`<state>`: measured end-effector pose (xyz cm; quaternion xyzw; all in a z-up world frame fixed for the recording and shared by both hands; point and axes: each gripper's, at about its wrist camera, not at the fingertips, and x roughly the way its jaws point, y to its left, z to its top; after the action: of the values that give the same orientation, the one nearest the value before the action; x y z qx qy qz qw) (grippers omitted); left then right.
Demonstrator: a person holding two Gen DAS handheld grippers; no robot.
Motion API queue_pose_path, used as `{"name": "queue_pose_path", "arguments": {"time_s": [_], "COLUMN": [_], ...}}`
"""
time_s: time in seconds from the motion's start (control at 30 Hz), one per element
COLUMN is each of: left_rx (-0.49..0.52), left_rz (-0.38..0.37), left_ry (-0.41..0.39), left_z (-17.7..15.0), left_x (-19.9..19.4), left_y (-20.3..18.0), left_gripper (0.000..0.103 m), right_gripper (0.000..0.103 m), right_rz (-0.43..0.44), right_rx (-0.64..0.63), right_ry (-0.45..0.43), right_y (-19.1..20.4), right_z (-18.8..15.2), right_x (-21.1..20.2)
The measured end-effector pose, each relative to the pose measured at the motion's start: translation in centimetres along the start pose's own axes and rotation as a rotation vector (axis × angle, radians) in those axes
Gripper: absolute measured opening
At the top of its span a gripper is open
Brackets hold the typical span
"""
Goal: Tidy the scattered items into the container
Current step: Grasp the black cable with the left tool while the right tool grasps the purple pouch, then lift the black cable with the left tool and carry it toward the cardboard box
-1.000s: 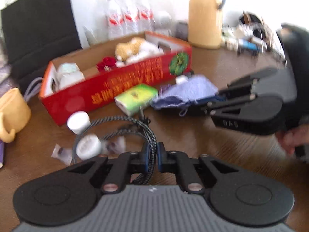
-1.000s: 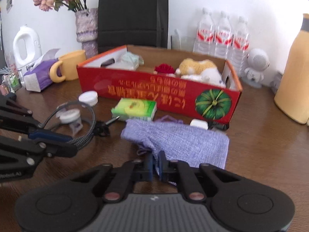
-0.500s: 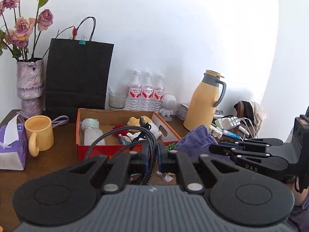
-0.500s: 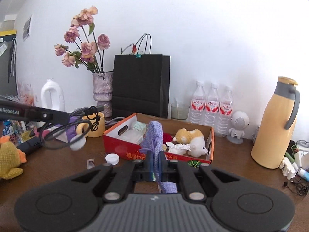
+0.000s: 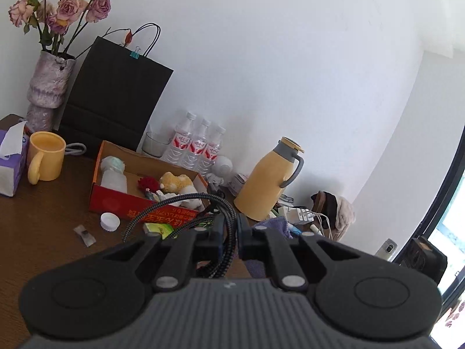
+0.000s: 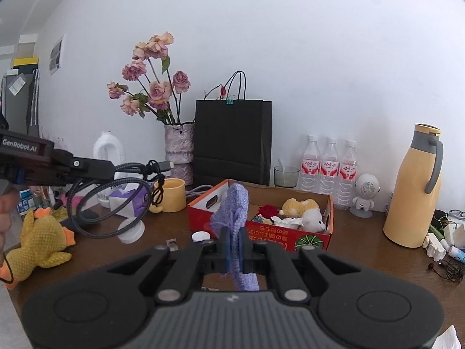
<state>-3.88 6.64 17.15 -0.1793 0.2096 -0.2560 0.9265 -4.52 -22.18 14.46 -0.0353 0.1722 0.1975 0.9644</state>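
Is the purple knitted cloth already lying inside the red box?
No: the purple knitted cloth hangs pinched in the right gripper, in front of the red box.

Domestic room, lived-in. Evidence: brown wooden table (image 6: pixel 363 241) against a white wall; vase of dried roses (image 6: pixel 178 145); black paper bag (image 6: pixel 232 139); yellow thermos jug (image 6: pixel 412 192); bottled water (image 6: pixel 328 168); tissue box (image 5: pixel 10 165); plush duck (image 6: pixel 37 238).

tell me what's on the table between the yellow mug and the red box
In the right wrist view, a grey cable lies on the table between the yellow mug and the red box.
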Motion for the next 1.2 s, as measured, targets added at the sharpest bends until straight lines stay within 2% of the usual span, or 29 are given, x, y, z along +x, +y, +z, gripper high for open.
{"name": "queue_pose_path", "arguments": {"time_s": [0.07, 0.17, 0.33, 0.43, 0.47, 0.5, 0.57, 0.6, 0.7, 0.83, 0.87, 0.93, 0.97, 1.07, 1.1, 1.2], "left_rx": [0.055, -0.018, -0.086, -0.113, -0.119, -0.120, -0.115, -0.108, -0.115, -0.121, -0.116, -0.107, -0.106, -0.105, -0.109, -0.129], "left_rz": [0.009, 0.004, 0.020, -0.009, -0.018, -0.027, -0.051, -0.064, -0.112, -0.173, -0.179, -0.185, -0.189, -0.184, -0.185, -0.169], "left_ry": [0.045, 0.068, 0.141, 0.147, 0.146, 0.144, 0.129, 0.119, 0.095, 0.075, 0.073, 0.066, 0.062, 0.045, 0.043, 0.025], "left_z": [-0.9, -1.6, -2.8, -3.0, -2.7, -2.4, -1.7, -1.4, -0.5, 0.1, 0.3, 0.5, 0.5, 0.7, 0.8, 0.9], "left_x": [1.5, 3.4, 6.3, 6.5, 6.5, 6.3, 5.9, 5.7, 5.1, 4.5, 4.4, 4.2, 4.1, 3.8, 3.7, 3.6], "left_y": [-1.1, -0.3, 0.8, 1.3, 1.3, 1.2, 0.9, 0.7, 0.0, -0.9, -1.1, -1.4, -1.4, -1.2, -1.0, -0.3], "left_gripper": [0.009, 0.009, 0.009, 0.009, 0.009, 0.009, 0.009, 0.009, 0.009, 0.009, 0.009, 0.009, 0.009, 0.009, 0.009, 0.009], "right_gripper": [0.005, 0.005, 0.008, 0.021, 0.033, 0.045, 0.058, 0.060, 0.059, 0.055, 0.045, 0.033, 0.012, 0.008, 0.007, 0.007], "right_rz": [0.000, 0.003, -0.083, -0.050, -0.030, 0.014, 0.142, 0.211, 0.403, 0.556, 0.584, 0.612, 0.629, 0.635, 0.609, 0.451], "right_rx": [0.026, 0.036, -0.035, 0.031, 0.066, 0.106, 0.236, 0.323, 0.582, 0.777, 0.808, 0.846, 0.864, 0.875, 0.859, 0.825], "right_ry": [0.007, 0.049, 0.194, 0.225, 0.198, 0.156, 0.072, 0.051, 0.041, 0.029, 0.017, 0.010, 0.006, -0.002, -0.007, 0.003], "right_y": [-0.4, -0.4, 0.1, -0.6, -0.9, -1.1, -2.2, -2.9, -4.8, -5.5, -5.6, -5.9, -5.9, -5.9, -5.9, -6.5], "right_z": [-0.4, -1.8, -6.3, -7.5, -7.4, -7.2, -6.7, -6.6, -7.2, -8.5, -8.8, -9.2, -9.4, -9.7, -9.6, -9.2], "right_x": [0.0, 0.7, 5.5, 6.5, 6.1, 5.5, 4.6, 4.6, 6.2, 8.5, 8.9, 9.6, 9.9, 10.0, 9.8, 9.7]}}
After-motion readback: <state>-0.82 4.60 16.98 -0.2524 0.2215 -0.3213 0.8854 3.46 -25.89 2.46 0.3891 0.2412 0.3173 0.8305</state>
